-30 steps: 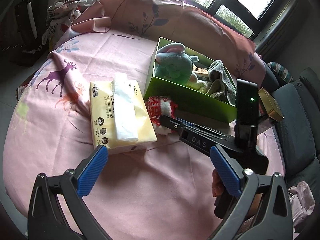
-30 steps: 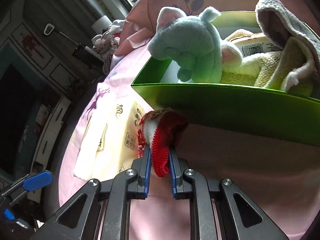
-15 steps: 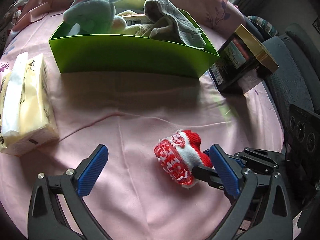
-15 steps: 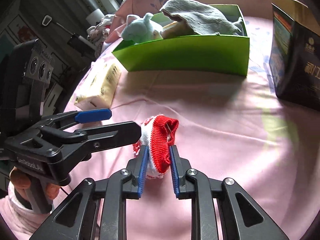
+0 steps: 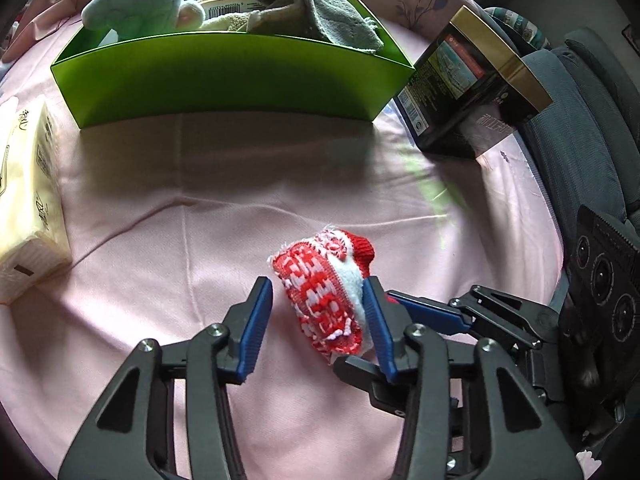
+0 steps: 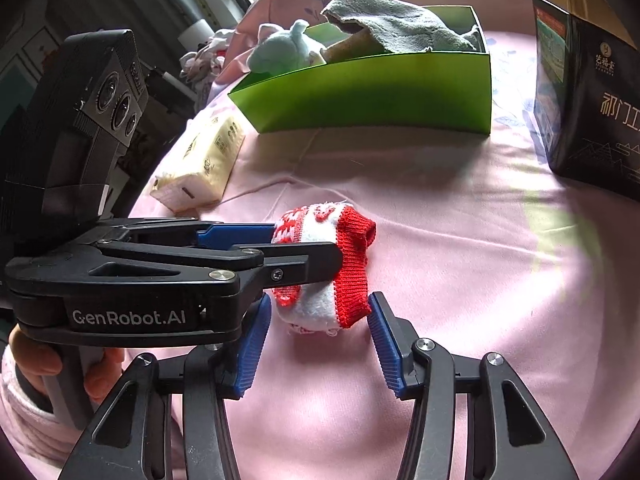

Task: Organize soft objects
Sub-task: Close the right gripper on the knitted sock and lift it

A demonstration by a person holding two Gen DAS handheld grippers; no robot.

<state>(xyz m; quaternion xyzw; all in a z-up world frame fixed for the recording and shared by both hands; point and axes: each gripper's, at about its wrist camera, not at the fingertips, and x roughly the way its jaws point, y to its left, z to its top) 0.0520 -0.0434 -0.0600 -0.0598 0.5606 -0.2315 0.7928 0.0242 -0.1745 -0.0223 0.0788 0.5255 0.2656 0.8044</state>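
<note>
A red and white knitted sock (image 5: 324,296) lies on the pink cloth, well in front of the green box (image 5: 232,80). My left gripper (image 5: 317,280) straddles it with jaws closing. Its right pad touches the sock, and a thin strip of cloth shows beside its left pad. My right gripper (image 6: 319,299) also has the sock (image 6: 320,308) between its jaws, which are opening. Its left pad stands clear and its right pad tip is at the red cuff. The left gripper (image 6: 304,244) reaches in from the left there. One of the right gripper's fingers (image 5: 432,312) enters the left wrist view from the right.
The green box holds a pale blue plush toy (image 5: 140,4) and a grey towel (image 5: 316,12). A yellow tissue pack (image 5: 28,208) lies at the left. A dark box with a gold top (image 5: 460,96) stands at the right, grey upholstery (image 5: 580,128) beyond it. A hand (image 6: 36,364) holds the left gripper.
The right gripper carried the sock from beside the green box to the near cloth, then spread its jaws off it. The left gripper swung over and narrowed its jaws around the sock.
</note>
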